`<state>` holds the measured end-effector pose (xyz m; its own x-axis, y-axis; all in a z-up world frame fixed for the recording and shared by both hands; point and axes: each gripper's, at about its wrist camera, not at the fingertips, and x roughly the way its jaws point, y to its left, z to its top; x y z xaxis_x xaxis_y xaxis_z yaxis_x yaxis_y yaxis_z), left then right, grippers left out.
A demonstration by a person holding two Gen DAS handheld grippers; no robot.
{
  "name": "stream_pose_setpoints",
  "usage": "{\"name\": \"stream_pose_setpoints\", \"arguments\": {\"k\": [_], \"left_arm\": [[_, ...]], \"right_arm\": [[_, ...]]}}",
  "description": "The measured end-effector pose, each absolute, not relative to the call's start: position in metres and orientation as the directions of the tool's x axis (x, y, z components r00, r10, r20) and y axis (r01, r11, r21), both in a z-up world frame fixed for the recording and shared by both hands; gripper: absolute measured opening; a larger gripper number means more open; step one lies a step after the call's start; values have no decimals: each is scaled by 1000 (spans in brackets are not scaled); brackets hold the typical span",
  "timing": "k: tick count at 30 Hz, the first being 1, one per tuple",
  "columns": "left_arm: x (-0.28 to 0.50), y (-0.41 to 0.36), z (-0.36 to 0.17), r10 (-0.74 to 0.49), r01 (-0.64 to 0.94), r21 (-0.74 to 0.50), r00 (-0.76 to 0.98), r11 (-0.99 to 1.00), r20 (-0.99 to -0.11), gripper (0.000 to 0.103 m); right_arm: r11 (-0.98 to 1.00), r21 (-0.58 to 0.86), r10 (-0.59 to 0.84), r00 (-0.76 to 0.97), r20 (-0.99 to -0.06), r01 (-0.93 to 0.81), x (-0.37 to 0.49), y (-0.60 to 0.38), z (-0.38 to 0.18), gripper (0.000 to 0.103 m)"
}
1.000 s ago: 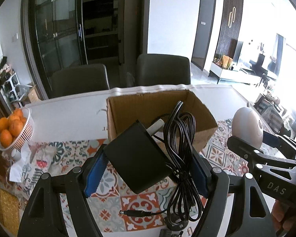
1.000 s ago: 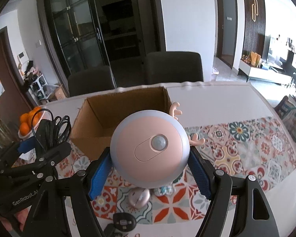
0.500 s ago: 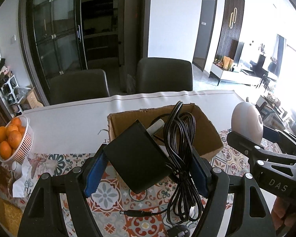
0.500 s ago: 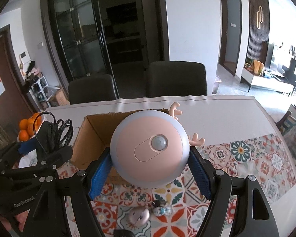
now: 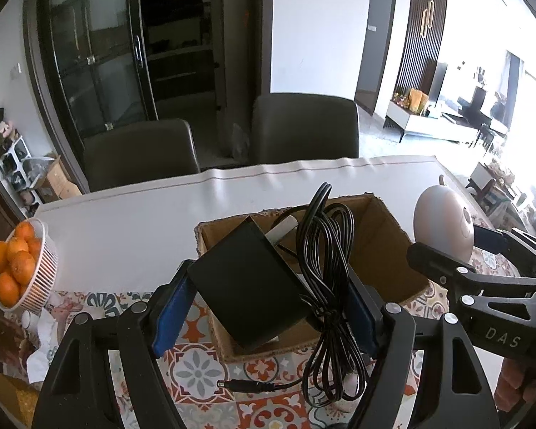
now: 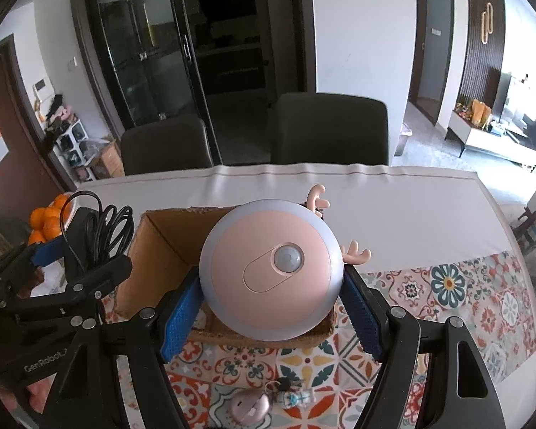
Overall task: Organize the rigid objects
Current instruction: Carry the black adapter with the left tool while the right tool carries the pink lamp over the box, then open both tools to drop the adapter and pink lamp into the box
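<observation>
My left gripper (image 5: pixel 264 307) is shut on a black power adapter (image 5: pixel 246 286) with its coiled black cable (image 5: pixel 330 268) hanging down, held over the near edge of an open cardboard box (image 5: pixel 386 246). My right gripper (image 6: pixel 269 307) is shut on a round pink night light with antlers (image 6: pixel 271 271), held above the same box (image 6: pixel 160 246). The night light also shows in the left wrist view (image 5: pixel 443 228), and the left gripper with the adapter shows at the left of the right wrist view (image 6: pixel 71 250).
A white basket of oranges (image 5: pixel 18 268) stands at the table's left. A patterned tile mat (image 6: pixel 446 296) covers the near table. A small pink mouse-like object (image 6: pixel 250 407) and a keychain figure (image 6: pixel 293 397) lie on the mat. Two dark chairs (image 5: pixel 303 125) stand behind the table.
Both grippers have risen and moved forward with their loads; the box now lies lower in both views, beneath the adapter and the night light.
</observation>
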<state>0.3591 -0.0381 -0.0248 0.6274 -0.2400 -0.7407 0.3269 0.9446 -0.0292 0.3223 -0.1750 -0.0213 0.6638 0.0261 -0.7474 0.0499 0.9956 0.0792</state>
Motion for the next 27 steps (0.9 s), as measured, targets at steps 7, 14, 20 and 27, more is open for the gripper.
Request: {"name": "stream_pose_setpoints", "arguments": {"k": [7,14,20,27], "left_arm": [[376,-43,-37,-213,310,-22,600,950,-771,76],[389,-44,-54,-200,307,-23,562,951,-803,76],[398,-44,-66,-204,309,-39,523,950,-827,77],[403,-48,-74,-207,325,-39,500,945,-841,77]], "right_arm": [[997,69,38,610,-792,27,350,-176,-36,76],[997,76,50,570,-820,23,368,-178,-54,76],[997,80,62,549,-834,10,377,-177,-64,76],[996,93,75,526,-847,8,384,-180,-73,76]]}}
